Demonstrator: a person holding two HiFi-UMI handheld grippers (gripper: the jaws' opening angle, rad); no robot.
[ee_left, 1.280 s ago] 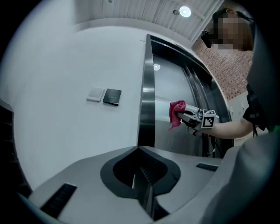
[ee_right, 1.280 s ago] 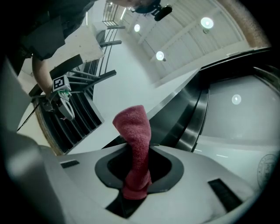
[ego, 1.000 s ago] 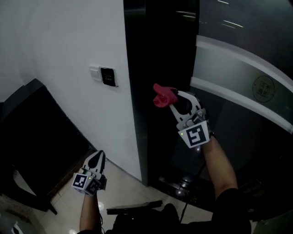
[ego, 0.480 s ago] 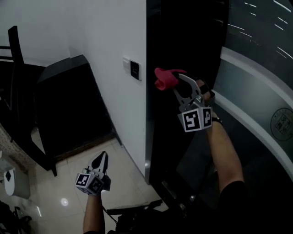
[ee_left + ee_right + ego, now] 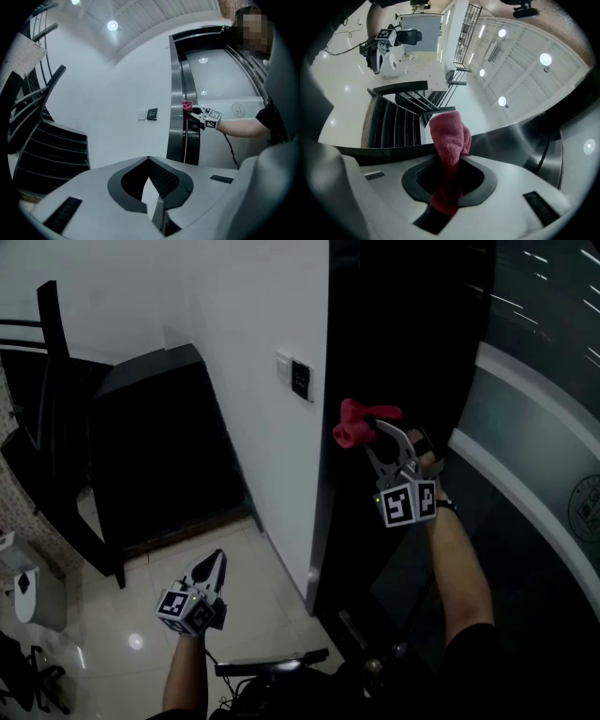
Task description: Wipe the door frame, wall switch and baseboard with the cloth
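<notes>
Holds red cloth (image 5: 354, 421), pinched tight in closed right gripper (image 5: 378, 435), at dark door frame (image 5: 349, 531) right of wall switch (image 5: 300, 379) for wiping; carries left gripper (image 5: 212, 564) low and near, jaws together on nothing, clear of work.

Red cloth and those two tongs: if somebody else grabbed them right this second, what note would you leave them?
Right tongs: shut on the red cloth, raised at the dark door frame, near its edge with the white wall.
Left tongs: shut, empty, hanging low over the floor tiles.
Wall switch: on the white wall, just left of the cloth and a little higher.
Done: cannot tell how much of the frame is wiped.
Left: probably the rest of the frame, the switch, then the baseboard, which is hard to make out here.
</notes>
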